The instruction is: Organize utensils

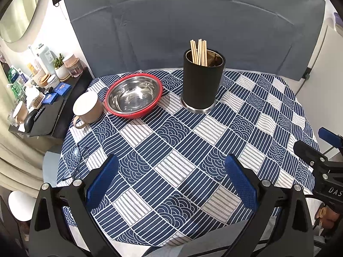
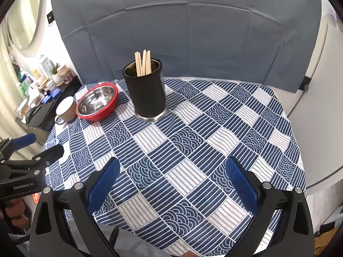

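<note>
A black cylindrical holder (image 1: 201,85) (image 2: 148,92) stands upright at the back of the table with several wooden chopsticks (image 1: 199,52) (image 2: 143,63) standing in it. A steel bowl with a red rim (image 1: 134,95) (image 2: 97,101) sits to its left, empty. A beige mug (image 1: 88,108) (image 2: 65,108) stands left of the bowl. My left gripper (image 1: 171,169) is open and empty above the near part of the table. My right gripper (image 2: 172,171) is open and empty, also over the near part. Each gripper shows at the edge of the other's view.
The table carries a blue and white patterned cloth (image 1: 182,150) (image 2: 193,139). Glasses (image 1: 76,162) lie at its left edge. A grey backdrop (image 1: 182,21) stands behind. A black side shelf (image 1: 51,111) with bottles, jars and a plant is to the left.
</note>
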Motion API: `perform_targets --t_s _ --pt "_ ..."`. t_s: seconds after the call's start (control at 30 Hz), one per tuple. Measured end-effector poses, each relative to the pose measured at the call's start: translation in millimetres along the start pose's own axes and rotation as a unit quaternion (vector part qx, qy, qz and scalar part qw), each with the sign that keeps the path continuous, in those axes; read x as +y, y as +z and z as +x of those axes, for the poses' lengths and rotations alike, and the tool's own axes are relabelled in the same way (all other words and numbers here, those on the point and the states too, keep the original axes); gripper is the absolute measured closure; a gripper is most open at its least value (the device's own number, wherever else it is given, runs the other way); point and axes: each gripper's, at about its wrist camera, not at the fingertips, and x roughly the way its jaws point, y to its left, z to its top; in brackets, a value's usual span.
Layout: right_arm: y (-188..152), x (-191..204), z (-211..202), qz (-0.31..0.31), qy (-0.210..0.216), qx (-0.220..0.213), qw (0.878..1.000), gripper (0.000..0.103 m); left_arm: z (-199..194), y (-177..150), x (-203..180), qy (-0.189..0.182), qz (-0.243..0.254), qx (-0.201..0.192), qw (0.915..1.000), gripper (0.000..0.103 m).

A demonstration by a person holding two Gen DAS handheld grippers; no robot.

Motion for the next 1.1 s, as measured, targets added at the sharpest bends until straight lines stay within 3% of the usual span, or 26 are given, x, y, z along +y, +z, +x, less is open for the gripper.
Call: perform_targets --t_s 1.1 --pt "-5.3 3.7 1.2 -0.007 0.0 0.007 1.0 0.008 -2.9 -1.3 0.8 -0.006 0.0 0.001 1.0 0.006"
